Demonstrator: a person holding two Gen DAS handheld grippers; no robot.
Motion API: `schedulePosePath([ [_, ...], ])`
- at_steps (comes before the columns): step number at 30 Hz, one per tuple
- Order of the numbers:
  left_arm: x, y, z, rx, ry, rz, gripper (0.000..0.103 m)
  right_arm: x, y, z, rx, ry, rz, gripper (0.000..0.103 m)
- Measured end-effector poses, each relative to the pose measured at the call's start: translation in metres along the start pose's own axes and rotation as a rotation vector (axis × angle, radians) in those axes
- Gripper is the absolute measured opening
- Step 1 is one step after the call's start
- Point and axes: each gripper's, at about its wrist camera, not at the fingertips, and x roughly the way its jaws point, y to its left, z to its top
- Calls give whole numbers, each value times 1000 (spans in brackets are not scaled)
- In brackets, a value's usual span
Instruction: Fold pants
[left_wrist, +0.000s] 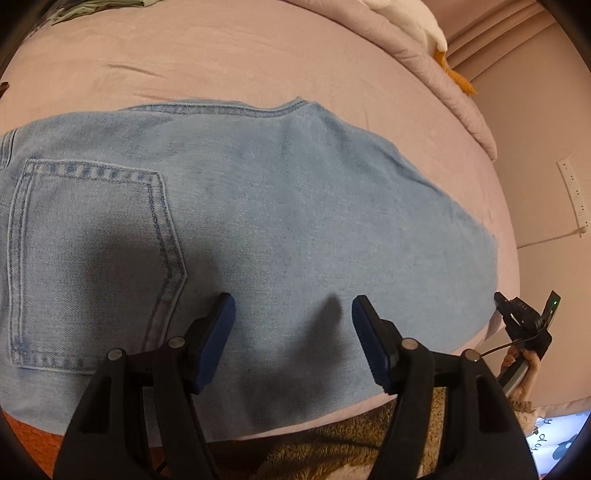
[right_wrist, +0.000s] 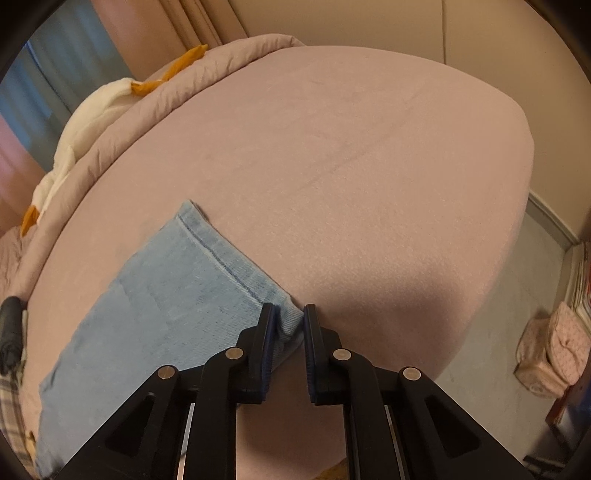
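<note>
Right tongs (right_wrist: 289, 317) pinching pants (left_wrist: 258, 206) hem corner shallowly, may slip when lifted; left tongs (left_wrist: 293, 317) spread above denim

Both pictures are lit by a warm, rather dim indoor light, and a pink-brown cast is given to everything. Soft dark shadows are thrown forward onto the jeans (left_wrist: 258, 206) below the left tool (left_wrist: 293, 306), and onto the bed sheet (right_wrist: 369, 166) beside the right tool (right_wrist: 289, 314), so the light seems to come from above and behind. No glare is seen. Strong fisheye bending is visible: the bed edge is curved, and the corners are cut by a black round border. The centre is fairly sharp; the borders are softer and a little grainy.
</note>
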Motion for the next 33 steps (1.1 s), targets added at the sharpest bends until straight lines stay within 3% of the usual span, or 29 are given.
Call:
schedulePosePath([
  [9,0,-6,-13,28,-90,11,75,-1,0,-4,4,-28,14,10],
  [20,-3,5,-5,-49,-81,-92,82,-3,-2,-8,50,-52,8,11],
  [24,-12,0,-2,-77,-76,-97,82,-3,-2,-8,56,-44,8,11],
  [27,-26,-7,-6,-51,-117,-94,82,-4,-2,-7,61,-40,6,12],
  [30,-42,-13,-10,-12,-168,-72,86,-5,-1,-8,66,-44,6,19],
  [32,-50,-14,-14,1,-203,-56,93,-7,3,-10,46,-40,9,30],
  [33,-55,-14,-17,4,-221,-49,94,-8,5,-10,38,-38,17,42],
])
